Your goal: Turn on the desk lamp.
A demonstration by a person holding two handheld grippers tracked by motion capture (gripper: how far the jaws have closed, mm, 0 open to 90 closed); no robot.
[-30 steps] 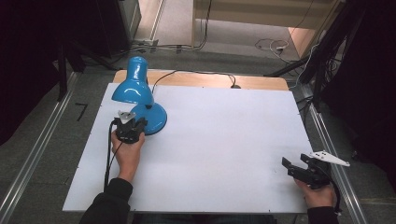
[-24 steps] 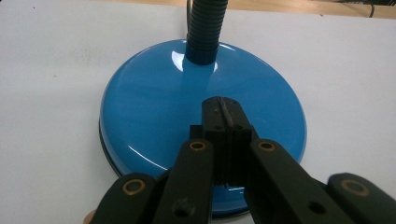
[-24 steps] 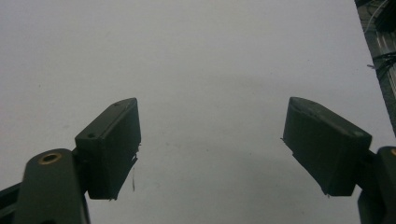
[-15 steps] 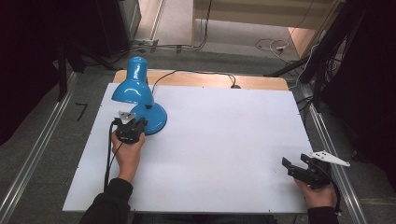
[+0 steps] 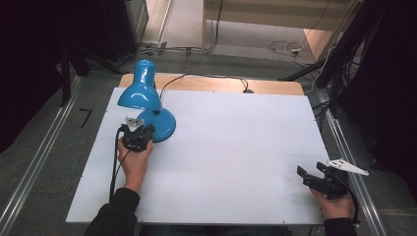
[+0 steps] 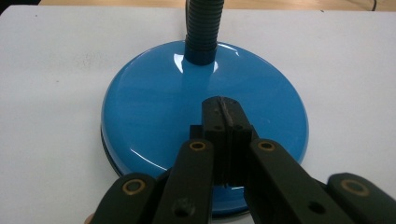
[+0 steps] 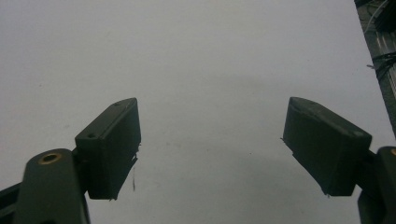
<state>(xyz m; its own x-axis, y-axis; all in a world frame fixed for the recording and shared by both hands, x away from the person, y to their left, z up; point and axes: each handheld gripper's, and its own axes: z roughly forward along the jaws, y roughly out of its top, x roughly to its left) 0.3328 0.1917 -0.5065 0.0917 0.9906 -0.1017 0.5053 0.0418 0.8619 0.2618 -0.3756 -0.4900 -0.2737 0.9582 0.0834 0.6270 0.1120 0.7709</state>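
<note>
A blue desk lamp (image 5: 142, 91) stands at the table's left rear, its shade tilted toward the left. Its round blue base (image 5: 164, 125) (image 6: 154, 107) carries a black ribbed neck (image 6: 201, 28). My left gripper (image 5: 143, 129) (image 6: 225, 116) is shut, its closed tips resting over the near part of the base with nothing between them. At the table's right front corner my right gripper (image 5: 311, 174) (image 7: 212, 144) stands open over bare white tabletop, nothing between its jaws.
The white table top (image 5: 236, 147) lies on a wooden board (image 5: 221, 84) at the rear. The lamp's black cord (image 5: 211, 76) runs along the back edge. Metal rails (image 5: 34, 162) flank the table, and cables lie on the floor behind.
</note>
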